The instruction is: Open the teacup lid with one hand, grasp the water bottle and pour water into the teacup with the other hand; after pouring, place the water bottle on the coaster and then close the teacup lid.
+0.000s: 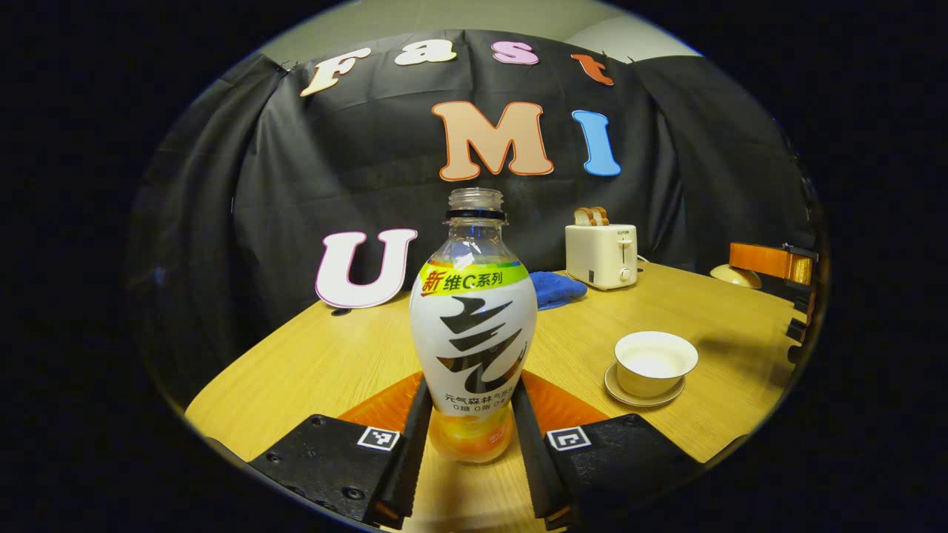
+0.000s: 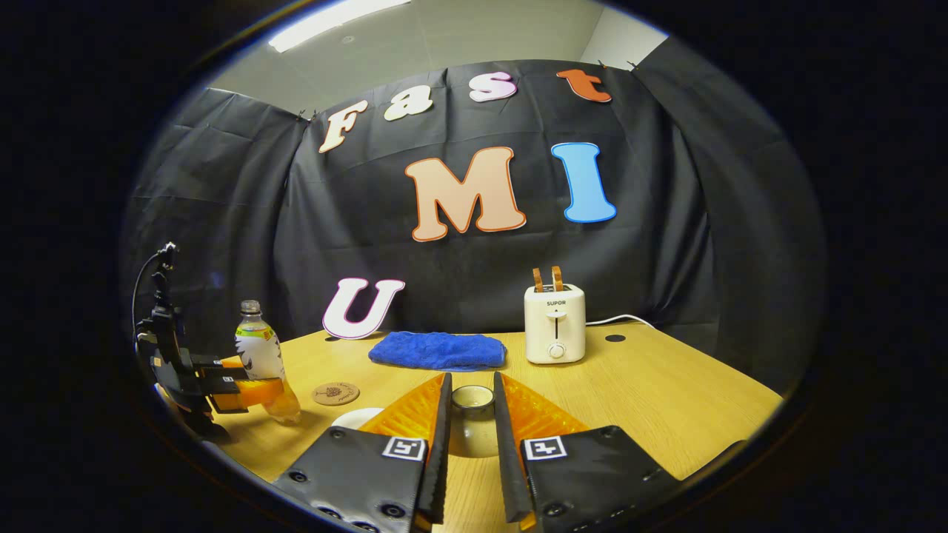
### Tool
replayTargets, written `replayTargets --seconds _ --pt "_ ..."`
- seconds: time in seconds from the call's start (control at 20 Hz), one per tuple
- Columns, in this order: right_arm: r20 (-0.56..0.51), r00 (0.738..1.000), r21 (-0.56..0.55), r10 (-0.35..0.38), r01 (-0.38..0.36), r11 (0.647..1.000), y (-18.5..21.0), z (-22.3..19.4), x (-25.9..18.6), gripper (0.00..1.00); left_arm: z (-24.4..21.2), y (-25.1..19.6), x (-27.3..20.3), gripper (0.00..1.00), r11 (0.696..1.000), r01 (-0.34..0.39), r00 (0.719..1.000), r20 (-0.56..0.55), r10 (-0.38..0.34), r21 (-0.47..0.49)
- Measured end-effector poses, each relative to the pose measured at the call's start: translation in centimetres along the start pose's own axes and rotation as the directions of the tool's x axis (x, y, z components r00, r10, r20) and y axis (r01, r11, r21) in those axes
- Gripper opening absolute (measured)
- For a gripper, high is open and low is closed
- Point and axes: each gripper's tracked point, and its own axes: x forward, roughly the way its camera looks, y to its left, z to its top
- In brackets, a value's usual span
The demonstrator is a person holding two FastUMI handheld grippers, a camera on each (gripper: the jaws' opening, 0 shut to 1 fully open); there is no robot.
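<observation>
My left gripper is shut on the lower body of the water bottle, which stands upright with no cap and has orange liquid at its base. The white teacup sits open on its saucer to the right. In the right gripper view, my right gripper is shut on the knob of the cream teacup lid, held off the cup. The same view shows the left gripper with the bottle at far left, a round brown coaster beside it, and the cup's rim.
A white toaster with two slices of bread stands at the back of the wooden table. A folded blue cloth lies left of it. In the left gripper view, the right gripper hovers far right with the lid.
</observation>
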Motion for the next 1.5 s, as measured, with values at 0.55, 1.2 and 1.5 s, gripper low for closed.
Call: replayTargets --seconds 0.55,1.2,1.5 --pt "-0.007 1.000 0.007 -0.010 0.010 1.000 -0.5 -0.2 0.0 0.33 -0.2 0.5 1.3 0.57 0.930 -0.065 0.996 -0.038 0.085 0.363" --pt "0.008 0.999 0.042 -0.038 0.037 0.998 -2.2 0.5 -0.2 0.34 -1.4 -2.6 1.5 0.56 0.687 -0.053 0.995 -0.019 0.096 0.725" --pt "0.019 0.999 0.037 -0.036 0.035 0.999 -2.1 0.8 -0.5 0.34 -1.7 -3.0 1.5 0.55 0.594 -0.057 0.994 -0.010 0.110 0.802"
